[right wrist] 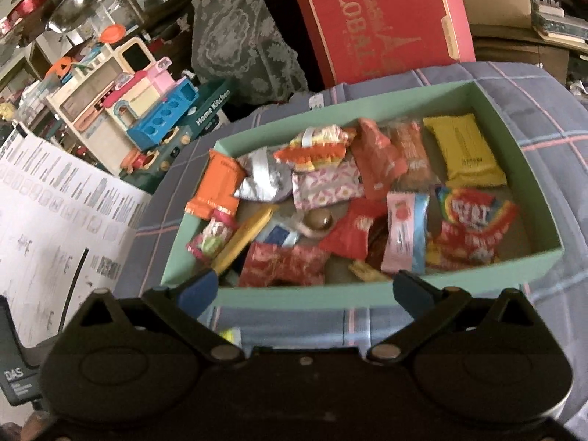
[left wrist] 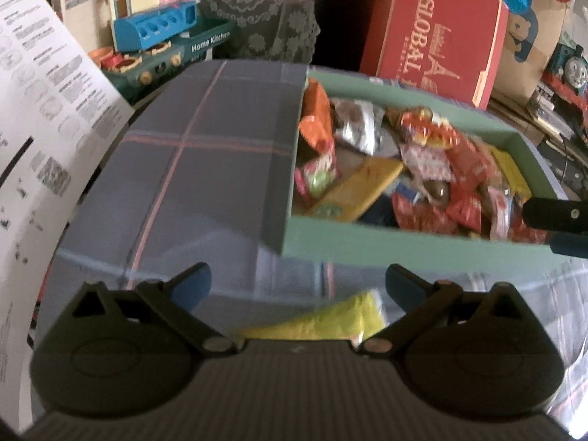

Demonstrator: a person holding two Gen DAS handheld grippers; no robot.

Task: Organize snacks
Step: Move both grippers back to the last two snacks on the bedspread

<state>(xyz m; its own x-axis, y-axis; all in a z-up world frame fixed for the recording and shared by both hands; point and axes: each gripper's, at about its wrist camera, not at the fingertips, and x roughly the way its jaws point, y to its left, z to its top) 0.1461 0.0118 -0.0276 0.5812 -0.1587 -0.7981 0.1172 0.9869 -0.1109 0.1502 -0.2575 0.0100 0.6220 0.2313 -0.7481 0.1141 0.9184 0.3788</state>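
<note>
**Mia:** Snacks in crinkly foil and plastic packets (right wrist: 330, 198) fill the flat mint-green cardboard box (right wrist: 371, 296) on the blue checked cloth (left wrist: 205, 154). One more, a soft yellow-green packet (left wrist: 330, 318), lies on the cloth at 6 o'clock from the box.

**Ben:** Are the claws holding anything?

**Mia:** No. The left gripper (left wrist: 298, 281) is wide open right over that yellow-green packet. The right gripper (right wrist: 304, 286) is wide open too, at the box's near wall.

**Ben:** How do the packets feel?

**Mia:** I think light, squashy and slippery. The yellow flat bar packet (right wrist: 465, 150) at 1 o'clock in the box looks stiffer.

**Ben:** Where do you pinch?

**Mia:** Across the middle, or on a flat sealed end. Squeeze softly, so nothing inside breaks.
</note>
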